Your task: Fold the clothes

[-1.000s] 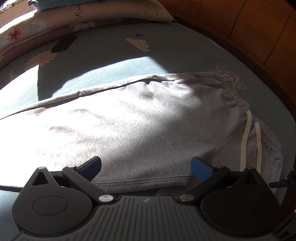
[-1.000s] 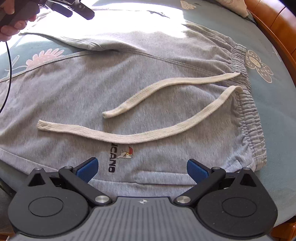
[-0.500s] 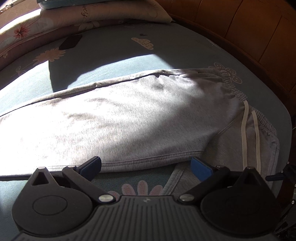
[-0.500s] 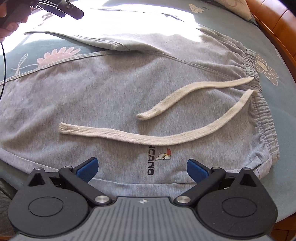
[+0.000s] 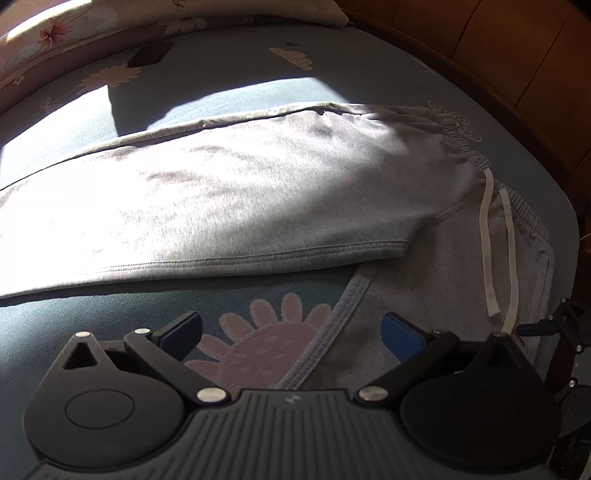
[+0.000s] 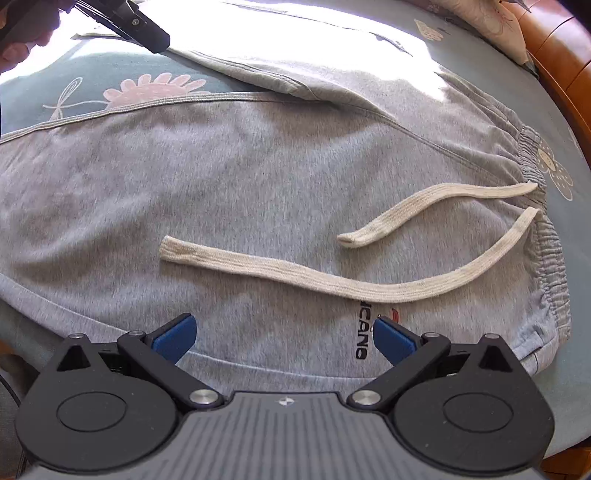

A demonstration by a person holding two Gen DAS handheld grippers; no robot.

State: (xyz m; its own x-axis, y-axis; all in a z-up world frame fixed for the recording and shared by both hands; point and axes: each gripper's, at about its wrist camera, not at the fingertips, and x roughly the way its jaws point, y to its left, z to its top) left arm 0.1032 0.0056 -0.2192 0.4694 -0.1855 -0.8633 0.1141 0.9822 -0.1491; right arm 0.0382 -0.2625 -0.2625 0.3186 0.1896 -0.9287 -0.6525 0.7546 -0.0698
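Here | both hand-held grippers (image 5: 290, 330) (image 6: 284, 334) released; grey sweatpants (image 6: 258, 184) legs cut off; logo (image 6: 364, 328) half-hidden

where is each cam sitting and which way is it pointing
Left wrist: on the left tool, low over the bed, facing along the grey pants toward the headboard; only its open fingers show.
Right wrist: on the right tool, above the pants' waist and drawstring; a hand shows top left.
Shared: pants, drawstring, flower-print sheet.
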